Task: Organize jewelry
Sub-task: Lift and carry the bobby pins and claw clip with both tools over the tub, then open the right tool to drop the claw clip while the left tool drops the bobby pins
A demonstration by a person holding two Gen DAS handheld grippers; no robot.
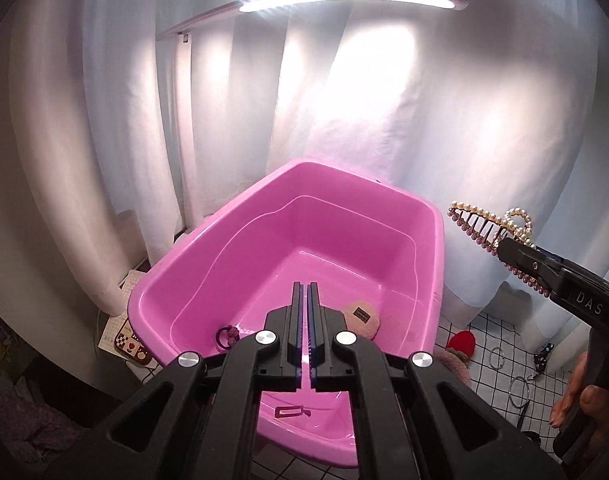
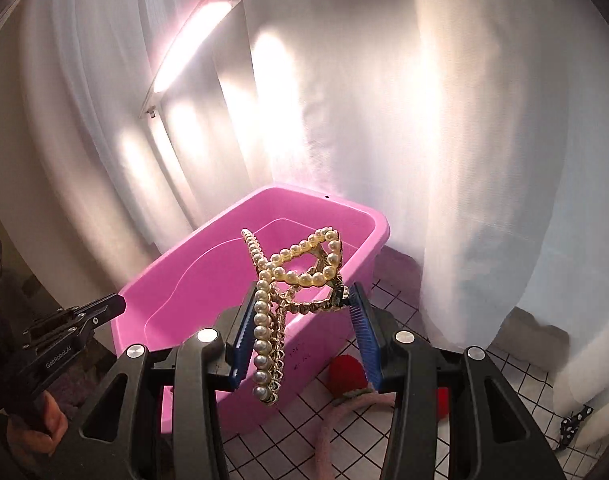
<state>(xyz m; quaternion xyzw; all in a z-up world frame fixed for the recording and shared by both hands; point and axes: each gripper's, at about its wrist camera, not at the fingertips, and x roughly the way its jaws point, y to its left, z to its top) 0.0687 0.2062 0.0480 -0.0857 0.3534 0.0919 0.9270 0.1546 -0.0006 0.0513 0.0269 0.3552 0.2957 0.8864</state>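
A pink plastic tub (image 1: pixel 184 280) (image 2: pixel 176 300) stands on the checked cloth. My left gripper (image 1: pixel 306 292) hovers over its inside, shut with nothing between the fingers; it also shows at the left of the right wrist view (image 2: pixel 118 304). My right gripper (image 2: pixel 300 300) is shut on a gold pearl hair claw (image 2: pixel 292 272), held in the air beside the tub's right rim (image 1: pixel 484 224). Inside the tub lie a beige fluffy scrunchie (image 1: pixel 362 318), a dark purple hair tie (image 1: pixel 226 336) and a small pink clip (image 1: pixel 290 412).
White curtains hang behind the tub, with a lit lamp bar (image 1: pixel 344 0) above. On the checked cloth at the right lie a red fuzzy piece (image 1: pixel 462 342), metal rings (image 1: pixel 518 390) and a black dotted bow (image 1: pixel 542 354). A patterned card (image 1: pixel 124 336) lies left of the tub.
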